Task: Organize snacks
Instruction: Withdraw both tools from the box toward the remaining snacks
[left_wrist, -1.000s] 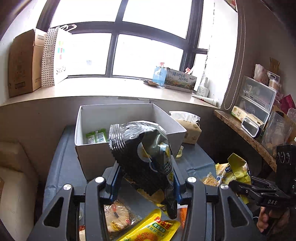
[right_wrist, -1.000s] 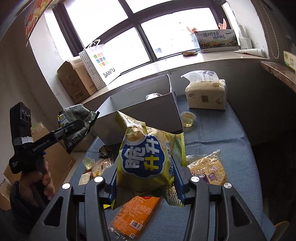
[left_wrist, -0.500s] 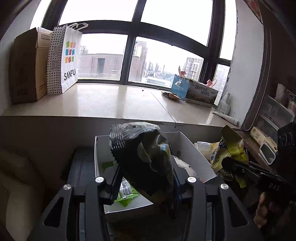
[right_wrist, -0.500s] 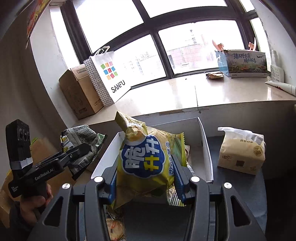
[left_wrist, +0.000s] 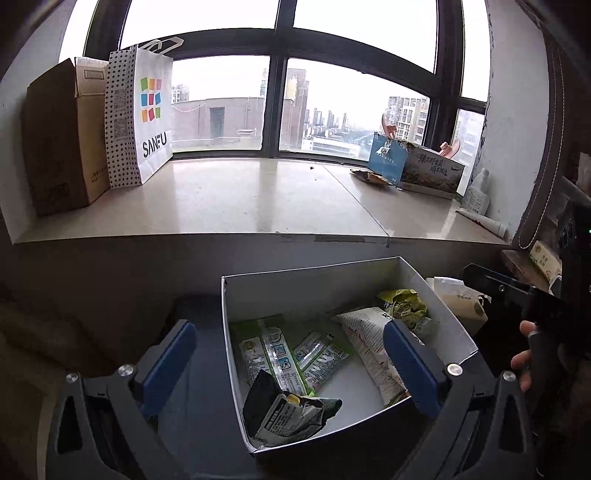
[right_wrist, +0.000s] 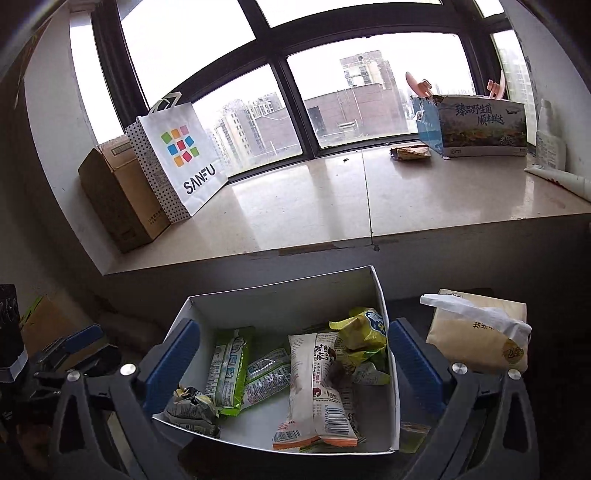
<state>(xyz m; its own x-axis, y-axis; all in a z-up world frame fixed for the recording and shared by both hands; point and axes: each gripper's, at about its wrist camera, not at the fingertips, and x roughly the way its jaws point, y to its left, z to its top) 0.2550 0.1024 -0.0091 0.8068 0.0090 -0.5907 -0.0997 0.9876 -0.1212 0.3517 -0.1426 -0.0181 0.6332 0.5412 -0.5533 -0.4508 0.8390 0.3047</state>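
A white cardboard box (left_wrist: 321, 284) (right_wrist: 280, 302) holds several snack packs. The dark grey bag (left_wrist: 288, 413) (right_wrist: 192, 408) lies in its near left corner. The yellow chip bag (right_wrist: 364, 334) (left_wrist: 402, 304) lies at the far right. A long white pack (right_wrist: 314, 384) (left_wrist: 369, 350) and green packs (right_wrist: 229, 365) (left_wrist: 273, 350) lie between. My left gripper (left_wrist: 291, 362) is open and empty above the box. My right gripper (right_wrist: 291, 358) is open and empty above it too.
A tissue pack (right_wrist: 480, 332) (left_wrist: 458, 299) stands right of the box. The windowsill behind carries a SANFU paper bag (left_wrist: 140, 114) (right_wrist: 181, 158), a brown carton (left_wrist: 59, 136) and a printed box (right_wrist: 476, 125).
Both grippers opened and let go of their bags. The dark grey bag and the yellow chip bag now lie in the box. Both views have moved in over the box.
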